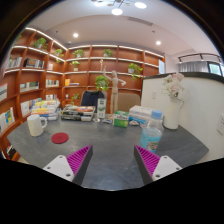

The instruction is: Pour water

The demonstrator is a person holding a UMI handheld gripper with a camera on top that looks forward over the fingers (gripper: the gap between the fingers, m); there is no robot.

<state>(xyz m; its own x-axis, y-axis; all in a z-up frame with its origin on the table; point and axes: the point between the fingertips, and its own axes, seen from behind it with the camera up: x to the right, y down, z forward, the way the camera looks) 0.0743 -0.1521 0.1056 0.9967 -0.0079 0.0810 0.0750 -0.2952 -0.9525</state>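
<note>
From the gripper view we see our gripper with its magenta pads spread apart, nothing between them. Beyond the right finger a clear water bottle stands upright on the grey table. Off past the left finger we spot a white mug and, near it, a red coaster. Wooden shelves line the wall behind.
</note>
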